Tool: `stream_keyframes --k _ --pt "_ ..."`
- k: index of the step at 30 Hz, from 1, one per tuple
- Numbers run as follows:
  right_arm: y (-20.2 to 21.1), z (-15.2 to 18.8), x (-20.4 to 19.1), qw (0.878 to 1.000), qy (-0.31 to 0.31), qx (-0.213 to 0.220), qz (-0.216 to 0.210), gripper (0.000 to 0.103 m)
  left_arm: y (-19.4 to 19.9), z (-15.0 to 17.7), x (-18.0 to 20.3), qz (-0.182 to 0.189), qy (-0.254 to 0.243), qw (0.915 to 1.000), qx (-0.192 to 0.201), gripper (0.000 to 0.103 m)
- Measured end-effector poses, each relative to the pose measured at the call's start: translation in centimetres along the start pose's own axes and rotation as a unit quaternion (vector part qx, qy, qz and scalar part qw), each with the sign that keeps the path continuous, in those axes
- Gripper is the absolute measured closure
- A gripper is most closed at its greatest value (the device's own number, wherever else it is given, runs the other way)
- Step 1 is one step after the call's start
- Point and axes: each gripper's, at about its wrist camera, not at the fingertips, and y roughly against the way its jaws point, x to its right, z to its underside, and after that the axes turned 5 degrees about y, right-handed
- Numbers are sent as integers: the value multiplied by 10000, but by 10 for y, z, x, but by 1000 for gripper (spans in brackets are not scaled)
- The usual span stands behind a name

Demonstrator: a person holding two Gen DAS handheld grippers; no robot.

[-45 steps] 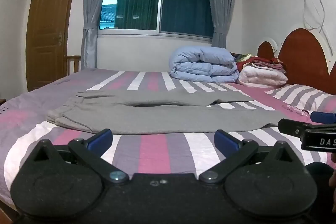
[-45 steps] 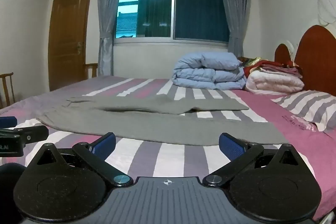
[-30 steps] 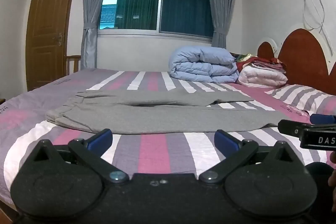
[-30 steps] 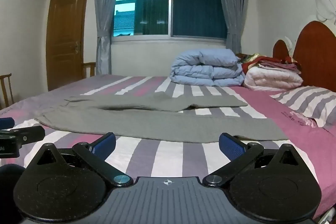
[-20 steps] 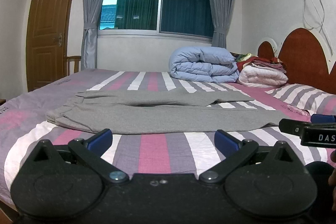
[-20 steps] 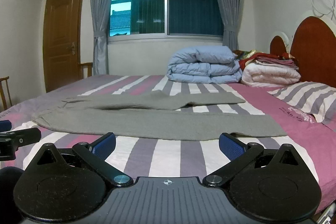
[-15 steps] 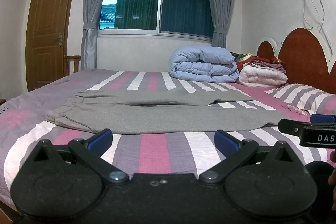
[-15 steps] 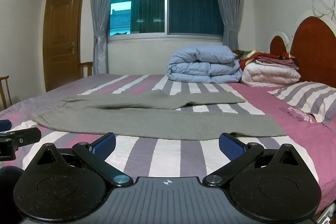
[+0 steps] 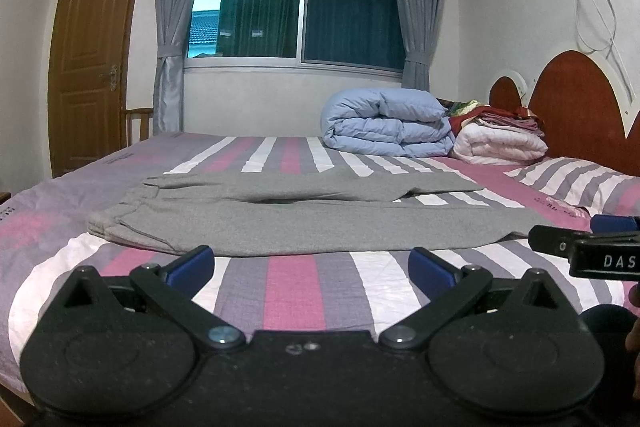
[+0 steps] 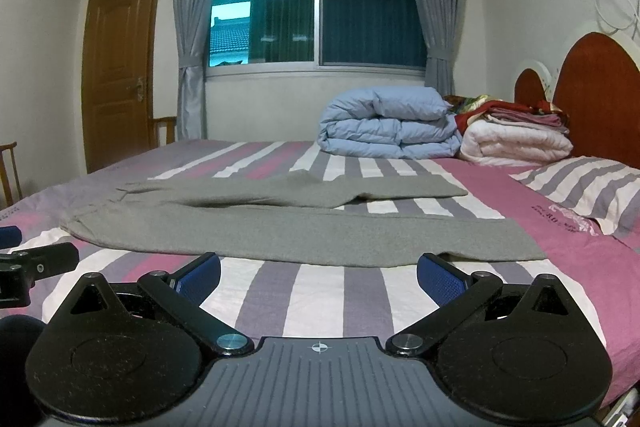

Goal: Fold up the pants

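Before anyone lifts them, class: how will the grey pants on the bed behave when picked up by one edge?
The grey pants lie flat and limp on the striped bed, so they will probably droop. The soft knit looks light, and unlikely to slip.

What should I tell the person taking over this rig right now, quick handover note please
Left tongs: open, empty, held short of the near edge of the grey pants.
Right tongs: open, empty, held just short of the near leg's edge.
Pants: spread flat across the striped bed, waistband to the left, leg ends to the right, the two legs splayed apart with bedsheet showing between them.
Done: pants are laid out; no fold is visible.
Left: all the folding. Probably start by bringing one leg over the other, then fold along the length.
The blue duvet and folded bedding lie behind the pants, apart from them.
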Motion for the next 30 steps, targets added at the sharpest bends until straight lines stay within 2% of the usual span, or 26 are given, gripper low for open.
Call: stream_keyframes --k 30 --pt "-2 2 2 10000 -7 -46 18 0 0 2 -4 -16 -68 10000 1 6"
